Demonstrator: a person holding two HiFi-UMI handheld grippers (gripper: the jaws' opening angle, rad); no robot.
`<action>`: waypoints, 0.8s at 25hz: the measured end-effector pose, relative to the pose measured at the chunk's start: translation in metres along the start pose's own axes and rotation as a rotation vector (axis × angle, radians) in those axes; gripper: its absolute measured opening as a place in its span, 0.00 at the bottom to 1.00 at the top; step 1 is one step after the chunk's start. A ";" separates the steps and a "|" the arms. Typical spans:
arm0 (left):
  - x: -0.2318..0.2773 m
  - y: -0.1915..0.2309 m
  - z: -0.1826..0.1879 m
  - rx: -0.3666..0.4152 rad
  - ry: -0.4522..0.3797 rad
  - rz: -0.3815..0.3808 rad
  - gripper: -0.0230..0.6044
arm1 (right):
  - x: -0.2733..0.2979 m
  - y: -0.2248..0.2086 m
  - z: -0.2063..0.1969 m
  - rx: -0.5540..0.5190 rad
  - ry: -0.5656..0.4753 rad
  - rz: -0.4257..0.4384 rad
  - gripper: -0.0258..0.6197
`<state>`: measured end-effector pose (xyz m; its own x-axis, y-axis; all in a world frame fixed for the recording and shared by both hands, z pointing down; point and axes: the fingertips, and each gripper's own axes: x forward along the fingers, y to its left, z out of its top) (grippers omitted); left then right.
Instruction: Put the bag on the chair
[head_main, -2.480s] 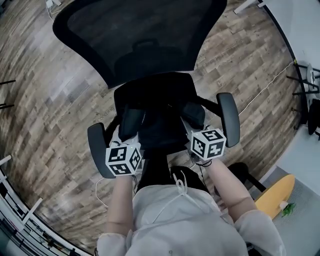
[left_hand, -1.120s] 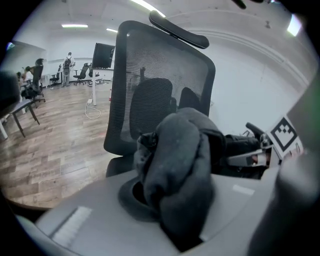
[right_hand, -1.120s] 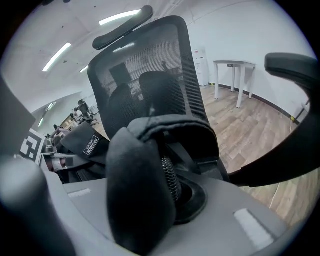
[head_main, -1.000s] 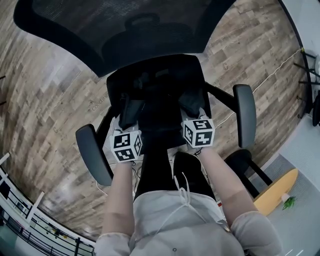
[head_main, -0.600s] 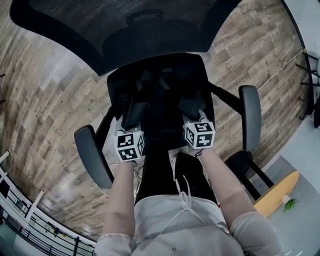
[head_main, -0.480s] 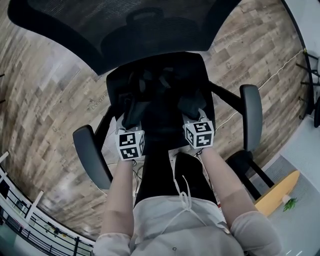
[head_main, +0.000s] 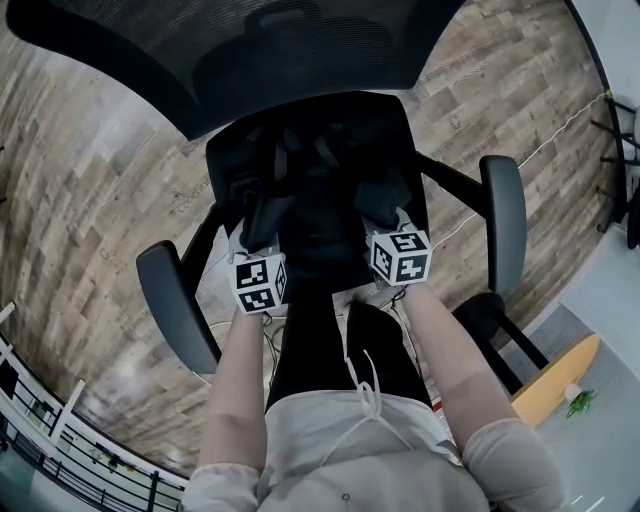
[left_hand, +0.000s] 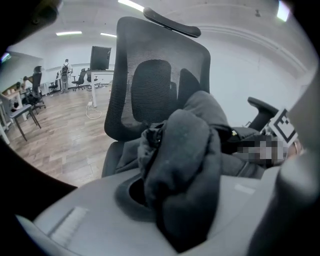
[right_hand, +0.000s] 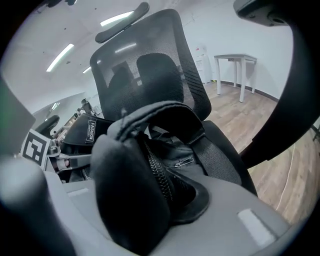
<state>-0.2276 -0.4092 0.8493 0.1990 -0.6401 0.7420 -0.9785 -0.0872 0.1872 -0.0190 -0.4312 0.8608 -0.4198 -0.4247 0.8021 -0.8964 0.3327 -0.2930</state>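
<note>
Left tool (head_main: 263, 210), right tool (head_main: 380, 198) sank; bag (head_main: 320, 165) on chair (head_main: 503, 220); jaws easing apart, still pinching bag; plank floor (head_main: 90, 170).

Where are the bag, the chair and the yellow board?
bag (head_main: 318, 215), head view, middle of its dark body
chair (head_main: 250, 50), head view, mesh backrest
yellow board (head_main: 558, 375), head view, middle of its top

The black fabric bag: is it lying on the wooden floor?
No, the black fabric bag lies up on the seat of the black mesh office chair.
</note>
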 end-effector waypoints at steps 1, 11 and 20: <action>-0.002 -0.001 0.000 -0.006 -0.003 -0.007 0.16 | -0.002 0.000 0.000 -0.016 -0.001 -0.013 0.16; -0.021 -0.014 -0.002 -0.053 -0.049 -0.018 0.55 | -0.027 -0.007 0.004 -0.084 -0.045 -0.109 0.54; -0.077 -0.039 -0.008 -0.089 -0.157 0.026 0.63 | -0.076 -0.006 -0.012 -0.054 -0.099 -0.091 0.58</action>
<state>-0.2042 -0.3498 0.7900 0.1554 -0.7531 0.6392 -0.9730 -0.0050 0.2307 0.0204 -0.3904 0.8080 -0.3514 -0.5351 0.7683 -0.9236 0.3326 -0.1908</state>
